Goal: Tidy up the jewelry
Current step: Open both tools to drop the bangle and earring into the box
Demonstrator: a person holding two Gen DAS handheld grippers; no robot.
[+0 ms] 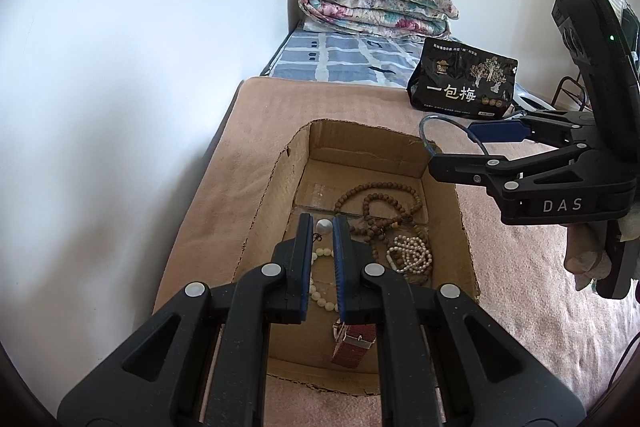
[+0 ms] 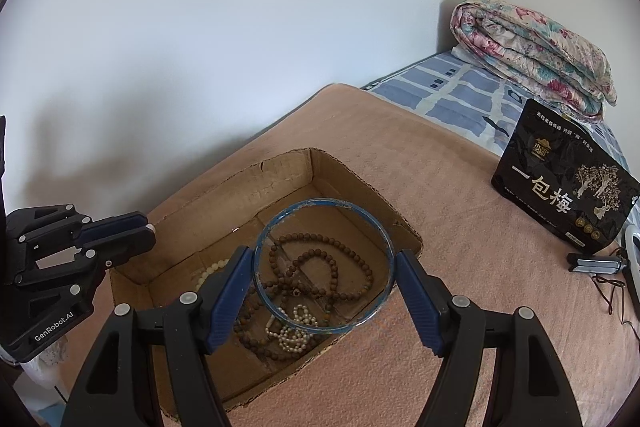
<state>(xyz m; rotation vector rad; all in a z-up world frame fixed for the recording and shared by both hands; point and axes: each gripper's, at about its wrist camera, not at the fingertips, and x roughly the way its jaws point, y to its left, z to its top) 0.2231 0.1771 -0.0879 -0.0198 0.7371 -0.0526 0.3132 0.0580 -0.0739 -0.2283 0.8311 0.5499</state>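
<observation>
- We've got our right gripper (image 2: 324, 263) over the cardboard box (image 2: 344, 171), jaws spread wide with a clear blue-rimmed bangle (image 2: 280, 219) clamped between the two blue pads.
- The bangle spans the full gap, one pad against each side, and we look straight through it at the box floor.
- From the left wrist view, that same bangle (image 1: 430, 137) pokes out past the right gripper (image 1: 452, 151), hanging over the box's far right corner.
- Our left gripper (image 1: 323, 227) is pinched nearly shut on a small white bead (image 1: 323, 225), held right at the fingertips, above the box.
- In the right wrist view, the bead (image 2: 150, 227) peeks out at the tip of the left gripper (image 2: 146, 229), beside the box's left wall.
- Down in the box: a long strand of brown wooden beads (image 2: 320, 267), a bunched pearl strand (image 2: 296, 331) and a cream bead bracelet (image 1: 320, 297) partly hidden behind our left gripper.
- A watch with a brown strap (image 1: 354, 345) lies at the box's near end.
- The box sits on a tan blanket (image 2: 460, 307) spread over a bed.
- A black snack bag (image 2: 564, 195) stands on the blanket, well apart from the box, with a folded floral quilt (image 2: 532, 55) behind it.
</observation>
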